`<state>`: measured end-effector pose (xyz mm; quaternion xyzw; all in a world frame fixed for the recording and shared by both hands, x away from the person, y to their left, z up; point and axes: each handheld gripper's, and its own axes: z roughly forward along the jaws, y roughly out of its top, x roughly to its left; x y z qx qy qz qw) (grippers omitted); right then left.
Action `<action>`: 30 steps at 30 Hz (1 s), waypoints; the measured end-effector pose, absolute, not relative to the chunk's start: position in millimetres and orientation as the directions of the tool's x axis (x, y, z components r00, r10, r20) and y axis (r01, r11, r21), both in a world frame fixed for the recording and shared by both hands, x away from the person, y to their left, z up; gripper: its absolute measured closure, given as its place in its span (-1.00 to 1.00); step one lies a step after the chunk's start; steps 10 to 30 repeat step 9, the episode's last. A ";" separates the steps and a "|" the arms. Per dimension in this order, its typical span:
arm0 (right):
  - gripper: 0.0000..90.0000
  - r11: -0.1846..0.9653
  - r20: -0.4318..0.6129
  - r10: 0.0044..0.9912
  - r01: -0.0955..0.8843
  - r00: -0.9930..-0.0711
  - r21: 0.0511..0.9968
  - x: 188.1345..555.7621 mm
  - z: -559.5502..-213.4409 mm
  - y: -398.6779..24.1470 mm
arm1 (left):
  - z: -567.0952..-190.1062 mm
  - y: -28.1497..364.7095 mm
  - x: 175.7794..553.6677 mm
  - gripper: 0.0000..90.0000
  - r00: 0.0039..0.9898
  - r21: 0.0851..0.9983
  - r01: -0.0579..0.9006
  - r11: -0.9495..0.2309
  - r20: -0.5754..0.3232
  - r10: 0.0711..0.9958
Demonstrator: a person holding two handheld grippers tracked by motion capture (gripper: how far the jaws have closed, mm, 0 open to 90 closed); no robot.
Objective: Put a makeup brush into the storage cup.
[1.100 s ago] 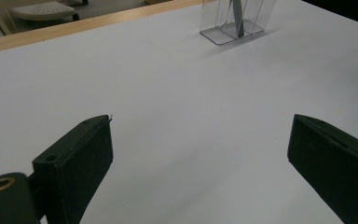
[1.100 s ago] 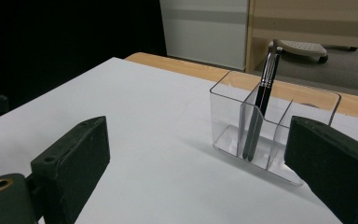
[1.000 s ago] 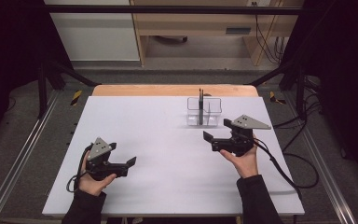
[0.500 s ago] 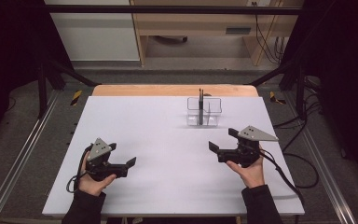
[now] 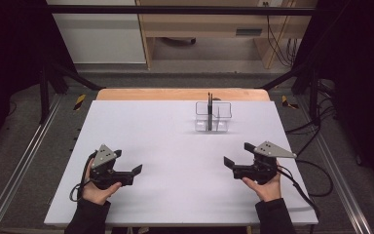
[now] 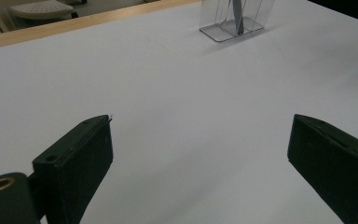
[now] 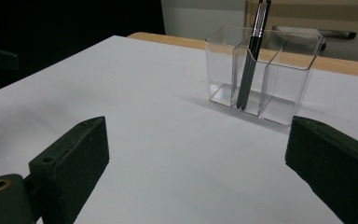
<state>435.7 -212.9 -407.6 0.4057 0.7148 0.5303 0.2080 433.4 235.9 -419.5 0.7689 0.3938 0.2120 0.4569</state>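
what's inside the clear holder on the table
The clear holder has divided compartments. Two dark pens stand upright in it, leaning against a divider near the middle. The other compartments look empty. The holder is transparent, so nothing inside is covered.

Obstacle: the clear holder (image 5: 213,117) near the table's (image 5: 175,204) far edge, the one thing standing on the white top.
In the holder: two dark pens (image 7: 251,56) upright, rising above its rim.
Near side of holder: bare white surface all the way to my two claws.
Left of holder: wide open top out to the table edge.
Right of holder: a narrower bare strip.
Behind holder: a thin band of white, then the wooden edge.
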 end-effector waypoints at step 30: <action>-0.85 0.085 0.155 0.802 0.368 -0.577 0.926 430.2 -412.6 -217.8 | -419.5 234.2 432.7 -0.87 0.607 0.871 0.405 -0.278 -0.028 0.794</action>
